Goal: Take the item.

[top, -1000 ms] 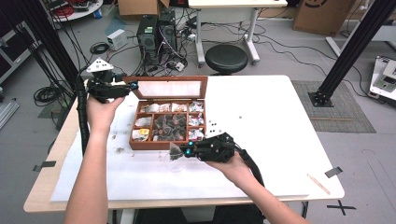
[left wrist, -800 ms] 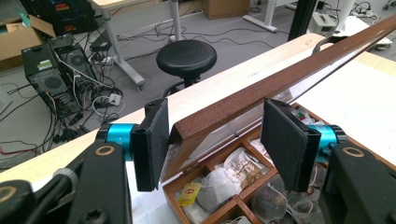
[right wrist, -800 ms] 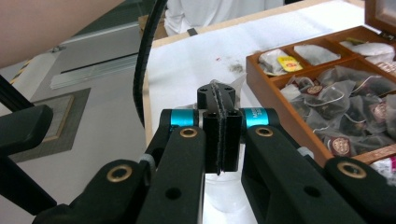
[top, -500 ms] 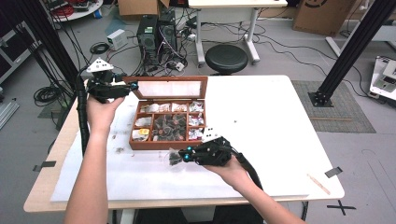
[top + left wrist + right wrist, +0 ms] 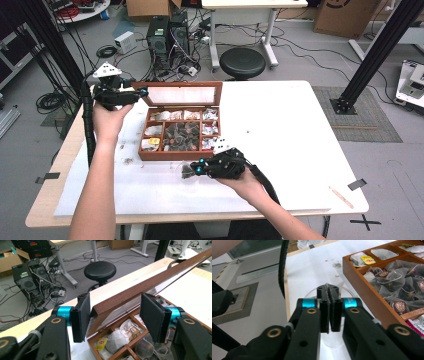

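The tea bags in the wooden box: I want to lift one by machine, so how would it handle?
A tea bag probably weighs almost nothing and is floppy, since the mesh looks thin and crumpled. The strings and tags lie tangled across the pile, so neighbours may come up with it. A hard pinch could tear the mesh.

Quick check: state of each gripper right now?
Left gripper: jaws apart around the wooden box lid, pads not pressing on it; open.
Right gripper: shut on a tea bag over a clear cup.
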Demonstrator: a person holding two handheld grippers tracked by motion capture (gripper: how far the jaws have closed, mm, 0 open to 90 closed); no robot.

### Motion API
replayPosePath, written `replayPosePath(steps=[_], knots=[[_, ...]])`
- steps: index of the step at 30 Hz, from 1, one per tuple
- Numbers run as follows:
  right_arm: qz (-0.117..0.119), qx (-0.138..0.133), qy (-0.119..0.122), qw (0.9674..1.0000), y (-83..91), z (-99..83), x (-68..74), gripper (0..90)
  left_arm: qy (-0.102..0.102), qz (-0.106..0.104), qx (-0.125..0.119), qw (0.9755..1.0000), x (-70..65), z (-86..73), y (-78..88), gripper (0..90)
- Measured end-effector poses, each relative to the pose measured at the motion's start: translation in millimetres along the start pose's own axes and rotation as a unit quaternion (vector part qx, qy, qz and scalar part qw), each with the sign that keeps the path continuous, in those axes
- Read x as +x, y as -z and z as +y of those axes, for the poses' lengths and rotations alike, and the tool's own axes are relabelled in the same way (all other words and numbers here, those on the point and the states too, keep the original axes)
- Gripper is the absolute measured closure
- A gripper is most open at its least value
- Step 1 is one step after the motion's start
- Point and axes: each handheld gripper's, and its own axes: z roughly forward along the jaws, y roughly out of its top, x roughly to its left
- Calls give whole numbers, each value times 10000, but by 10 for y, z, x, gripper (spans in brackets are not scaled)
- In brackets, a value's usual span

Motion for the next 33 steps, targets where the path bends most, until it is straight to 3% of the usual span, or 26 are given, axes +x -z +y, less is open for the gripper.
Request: replayPosePath(steps=[15,27,33], knots=[[-132,-138,20,9998,51,24,14,688,4,11,-4,10000,-6,1,-2,424],[-584,-436,133,9973,274,39,-52,517,-3,67,4,10000,-21,5,-10,417],[-879,-594,-7,9944,476,15,-173,447,-2,69,5,10000,-22,4,-9,417]])
